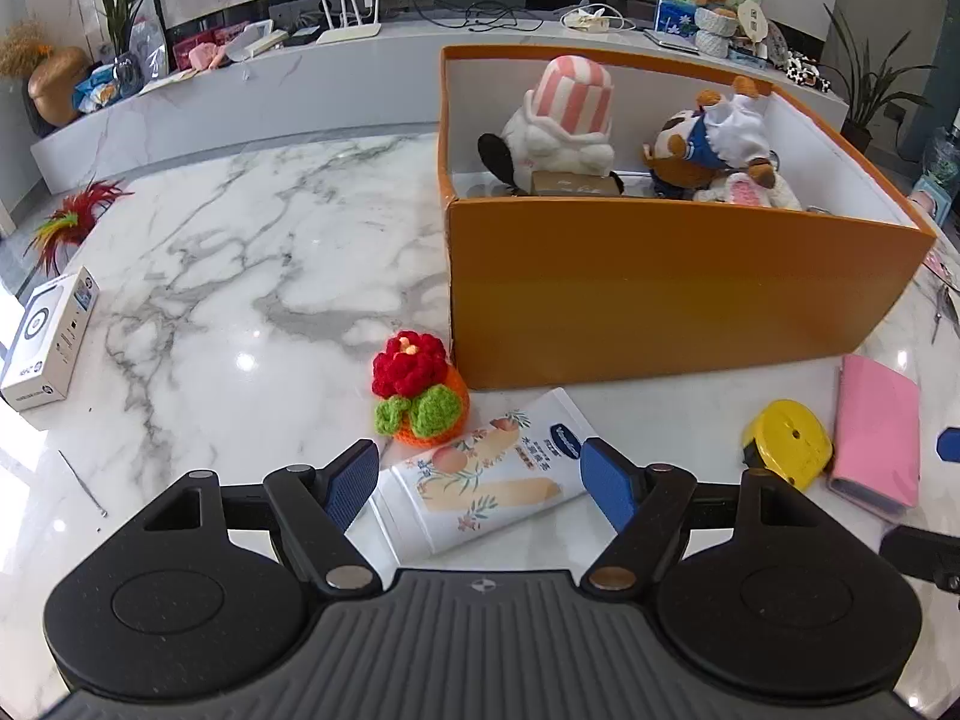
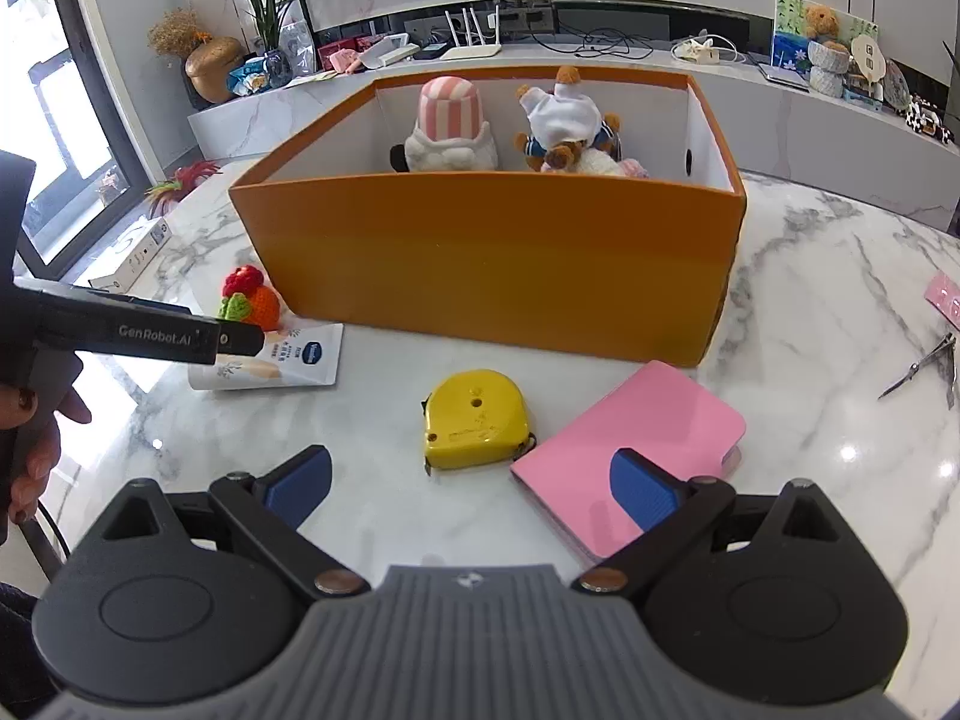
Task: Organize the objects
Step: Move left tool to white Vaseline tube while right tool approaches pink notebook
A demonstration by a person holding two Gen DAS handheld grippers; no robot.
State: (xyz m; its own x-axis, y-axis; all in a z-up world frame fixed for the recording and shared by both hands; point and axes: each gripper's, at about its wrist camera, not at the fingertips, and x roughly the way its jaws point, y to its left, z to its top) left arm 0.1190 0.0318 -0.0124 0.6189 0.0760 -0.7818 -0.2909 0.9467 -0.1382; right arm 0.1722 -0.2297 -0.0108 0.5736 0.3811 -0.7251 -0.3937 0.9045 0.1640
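- Inside, the orange box point(image 2: 492, 264) holds, from left to right, a pink-striped plush point(image 2: 447, 126), then an upside-down bear point(image 2: 564, 120) over a white-and-pink plush point(image 2: 606, 165).
- Left gripper point(image 1: 480, 480): spread, straddling the lotion tube point(image 1: 480, 474) lying before the box, pads apart from it.
- Right gripper point(image 2: 474, 483): spread, empty, near the yellow tape measure point(image 2: 474, 420) and pink notebook point(image 2: 630, 450).

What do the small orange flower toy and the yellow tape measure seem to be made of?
Flower toy: yarn, apparently crocheted; looped, fuzzy stitches show on the red petals and green leaves. Tape measure: probably hard plastic with a smooth, slightly glossy finish; the case has a moulded shape and small round holes.
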